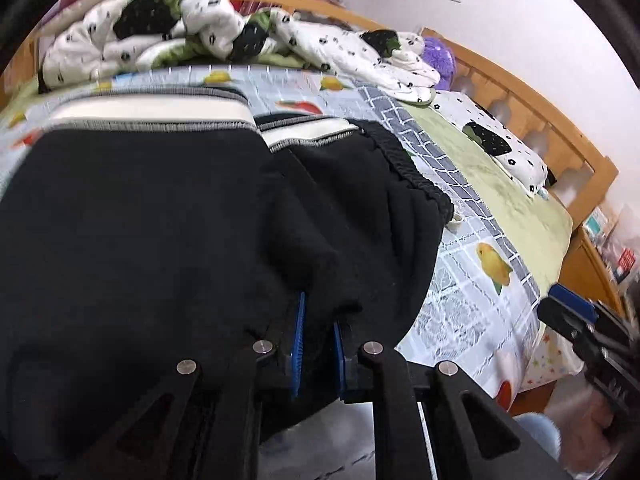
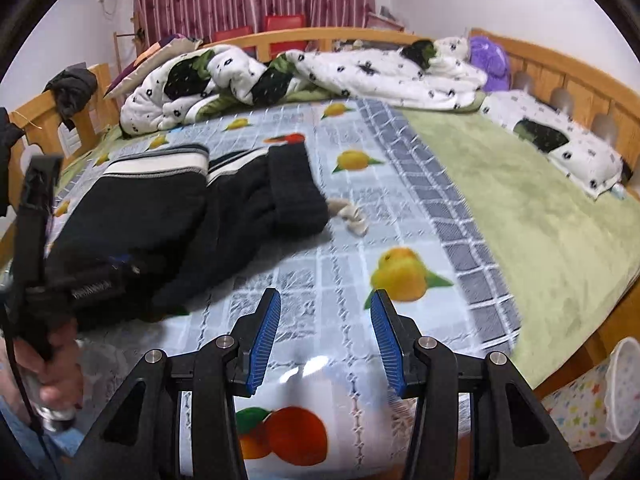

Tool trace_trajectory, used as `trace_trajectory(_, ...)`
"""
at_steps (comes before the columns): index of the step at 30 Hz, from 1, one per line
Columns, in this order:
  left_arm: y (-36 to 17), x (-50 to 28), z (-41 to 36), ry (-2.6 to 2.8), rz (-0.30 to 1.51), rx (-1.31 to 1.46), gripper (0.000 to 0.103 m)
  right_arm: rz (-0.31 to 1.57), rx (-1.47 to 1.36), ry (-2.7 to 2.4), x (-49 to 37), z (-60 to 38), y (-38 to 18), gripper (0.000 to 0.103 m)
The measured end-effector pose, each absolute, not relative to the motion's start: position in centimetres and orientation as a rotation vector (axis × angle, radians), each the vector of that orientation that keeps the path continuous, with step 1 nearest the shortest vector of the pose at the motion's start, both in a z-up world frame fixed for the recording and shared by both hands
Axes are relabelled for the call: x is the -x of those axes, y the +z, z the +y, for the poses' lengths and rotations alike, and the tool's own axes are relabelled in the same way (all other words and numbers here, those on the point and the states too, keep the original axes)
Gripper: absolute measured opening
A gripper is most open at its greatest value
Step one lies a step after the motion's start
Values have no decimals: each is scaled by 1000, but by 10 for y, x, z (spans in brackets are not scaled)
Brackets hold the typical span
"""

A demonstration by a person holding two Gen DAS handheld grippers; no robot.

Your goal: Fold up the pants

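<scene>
Left wrist view looks down over the left gripper, whose blue pads are drawn nearly together with a fold of the black pants pinched between them. The cloth bunches up right at the fingertips and spreads away ahead and to the gripper's left, covering much of the fruit-print sheet on the bed. At the far end from the gripper lie two cuffs side by side, each banded in white with grey stitched edging. To the right of the gripper the elastic waistband curves in a gathered black ridge.

From the right wrist view, the pants lie ahead and to the left of the right gripper, their long axis running from the near left edge of the bed toward the far side, cuffs away. They are folded lengthwise, legs stacked side by side, thick and matte black. A pale drawstring trails out of the waistband onto the sheet. The right gripper stands parted and empty above the sheet, well apart from the pants. A hand holds the left gripper's handle at the near left.
</scene>
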State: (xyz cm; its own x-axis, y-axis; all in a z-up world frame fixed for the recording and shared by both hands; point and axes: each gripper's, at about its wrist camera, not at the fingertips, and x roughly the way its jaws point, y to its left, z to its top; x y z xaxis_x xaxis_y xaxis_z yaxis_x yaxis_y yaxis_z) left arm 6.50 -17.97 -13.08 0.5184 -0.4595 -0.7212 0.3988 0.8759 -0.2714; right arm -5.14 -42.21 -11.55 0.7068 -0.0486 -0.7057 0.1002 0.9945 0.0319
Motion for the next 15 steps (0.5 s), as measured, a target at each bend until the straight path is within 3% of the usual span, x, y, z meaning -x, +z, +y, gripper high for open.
trace_trajectory(2, -120, -55, -163, -566, 891, 65, 26, 786, -117, -19, 44, -418, -118, 48)
trace_trajectory(3, -117, -52, -156, -580, 889, 70, 40, 789, -137, 17, 40, -416, -118, 48)
trace_trajectory(4, -109, -43, -139, -574, 860, 76, 62, 792, -164, 67, 32, -412, -118, 49)
trace_trajectory(6, -97, -23, -112, -548, 772, 63, 79, 791, -209, 138, 18, -401, -119, 53)
trace_trajectory(11, -94, 13, -42, -322, 700, 1, 80, 871, -285, 286, -36, -365, -138, 55)
trace_trajectory(15, -136, 17, 3, -205, 848, 96, 82, 1024, -360, 353, -81, -342, -176, 53)
